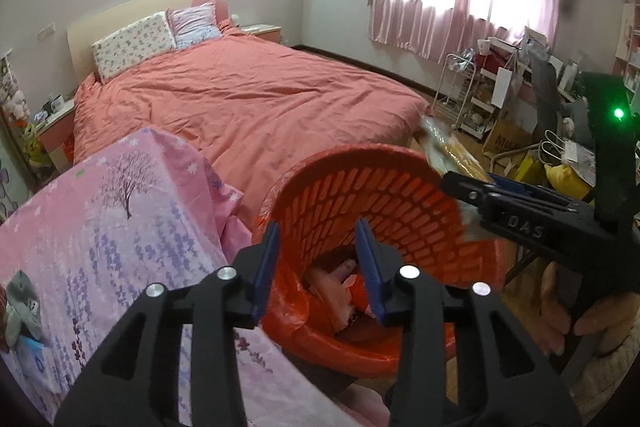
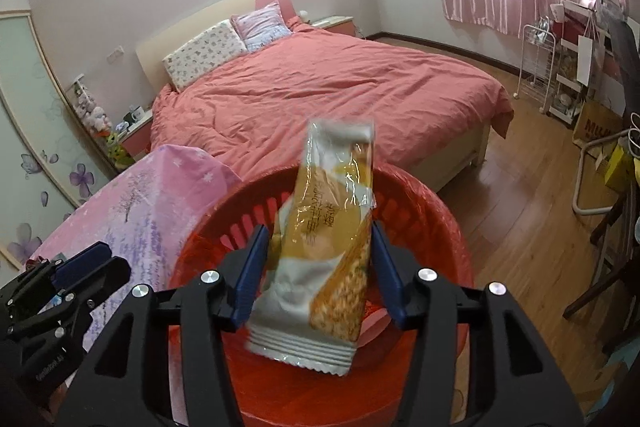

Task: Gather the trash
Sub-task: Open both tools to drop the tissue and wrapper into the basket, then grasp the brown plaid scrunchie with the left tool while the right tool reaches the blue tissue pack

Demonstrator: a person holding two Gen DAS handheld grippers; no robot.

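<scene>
A red plastic basket [image 1: 360, 155] [image 2: 440, 199] with an orange bag liner [image 1: 290, 295] sits below both grippers. Pinkish crumpled trash [image 1: 340, 281] lies in its bottom. My left gripper [image 1: 318, 227] hangs over the basket's mouth, open, with nothing between its blue pads. In the right wrist view a white and yellow snack wrapper [image 2: 324, 267] stands upright between the blue fingers of my right gripper [image 2: 319, 227]. The jaws stand wider than the wrapper, and its lower end is blurred. The left gripper [image 2: 92, 263] shows at the lower left there.
A pink flowered cloth [image 1: 120, 219] covers a surface left of the basket. Behind stands a bed with a coral quilt [image 2: 340, 95]. A white wire rack [image 2: 538, 67], boxes and desk clutter [image 1: 520, 131] fill the right side on the wooden floor [image 2: 520, 211].
</scene>
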